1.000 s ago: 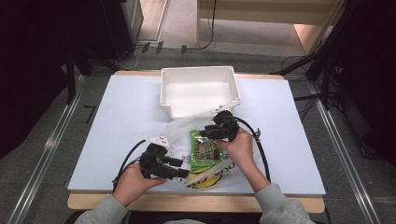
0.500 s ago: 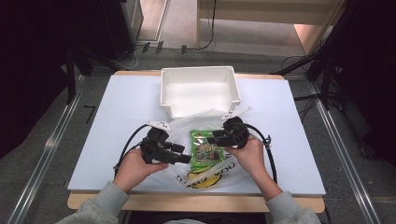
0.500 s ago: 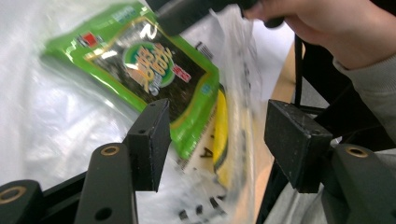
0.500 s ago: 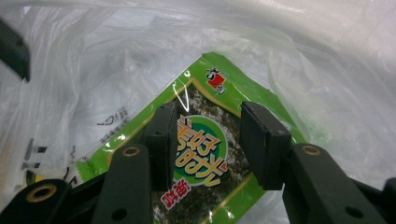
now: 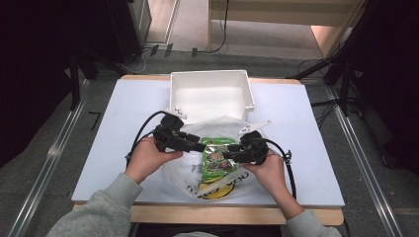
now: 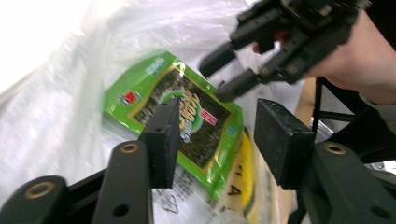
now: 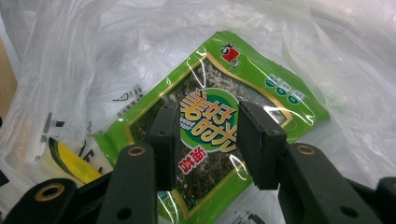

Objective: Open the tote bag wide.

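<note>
- Left gripper (image 5: 200, 147): jaws spread, just been closing, nothing between them; moved up from the bag's left side toward the packet since a second ago.
- Right gripper (image 5: 228, 154): jaws apart over the green snack packet (image 7: 219, 126), maybe touching it, hard to tell.
- Packet lies flat on the white plastic bag (image 5: 180, 170), between both grippers, just before the white bin (image 5: 210, 94).
- Looks like a pickup is coming.

packet (image 7: 219, 126): glossy green film
bag (image 7: 70, 60): thin, crinkled clear plastic
bin (image 5: 210, 91): smooth white plastic
desk (image 5: 113, 123): matt white
</note>
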Demonstrator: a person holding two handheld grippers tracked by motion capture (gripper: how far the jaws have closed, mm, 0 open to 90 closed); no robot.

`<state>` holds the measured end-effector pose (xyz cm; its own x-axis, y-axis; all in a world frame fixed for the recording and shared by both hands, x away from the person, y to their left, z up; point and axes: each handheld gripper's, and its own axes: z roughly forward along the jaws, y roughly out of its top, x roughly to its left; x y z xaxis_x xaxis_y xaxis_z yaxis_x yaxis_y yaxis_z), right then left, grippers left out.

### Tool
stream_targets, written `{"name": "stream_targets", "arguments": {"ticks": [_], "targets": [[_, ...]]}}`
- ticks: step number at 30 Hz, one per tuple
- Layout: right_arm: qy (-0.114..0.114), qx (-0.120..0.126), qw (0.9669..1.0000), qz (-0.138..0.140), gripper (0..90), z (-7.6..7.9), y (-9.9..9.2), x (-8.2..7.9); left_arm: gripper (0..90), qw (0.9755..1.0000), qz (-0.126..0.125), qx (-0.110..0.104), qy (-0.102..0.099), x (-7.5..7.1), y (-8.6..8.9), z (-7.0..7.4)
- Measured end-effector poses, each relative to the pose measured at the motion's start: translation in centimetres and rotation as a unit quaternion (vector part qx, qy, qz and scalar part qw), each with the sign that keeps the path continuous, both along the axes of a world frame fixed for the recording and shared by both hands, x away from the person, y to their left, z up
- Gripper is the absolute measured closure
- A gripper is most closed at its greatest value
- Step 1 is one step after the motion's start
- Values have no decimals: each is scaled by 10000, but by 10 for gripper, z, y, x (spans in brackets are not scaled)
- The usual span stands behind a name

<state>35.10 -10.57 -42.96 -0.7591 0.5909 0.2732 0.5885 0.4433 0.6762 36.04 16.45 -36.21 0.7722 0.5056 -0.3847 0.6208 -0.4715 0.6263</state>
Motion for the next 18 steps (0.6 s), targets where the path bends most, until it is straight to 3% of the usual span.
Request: {"name": "stream_targets", "arguments": {"ticks": [6,10,14,18], "targets": [[1,4,10000,-26,645,-1,-5,-5,649,9997,-23,178,-178,22,-10,3],[-12,4,10000,-42,656,-1,-8,-8,707,9994,-67,310,-169,35,-21,2],[-12,5,10000,-80,679,-2,-14,-13,829,9987,-78,455,-206,45,-32,-2],[10,-2,9999,-146,716,-3,-20,-16,876,9985,-44,547,-66,58,-41,-11]]}}
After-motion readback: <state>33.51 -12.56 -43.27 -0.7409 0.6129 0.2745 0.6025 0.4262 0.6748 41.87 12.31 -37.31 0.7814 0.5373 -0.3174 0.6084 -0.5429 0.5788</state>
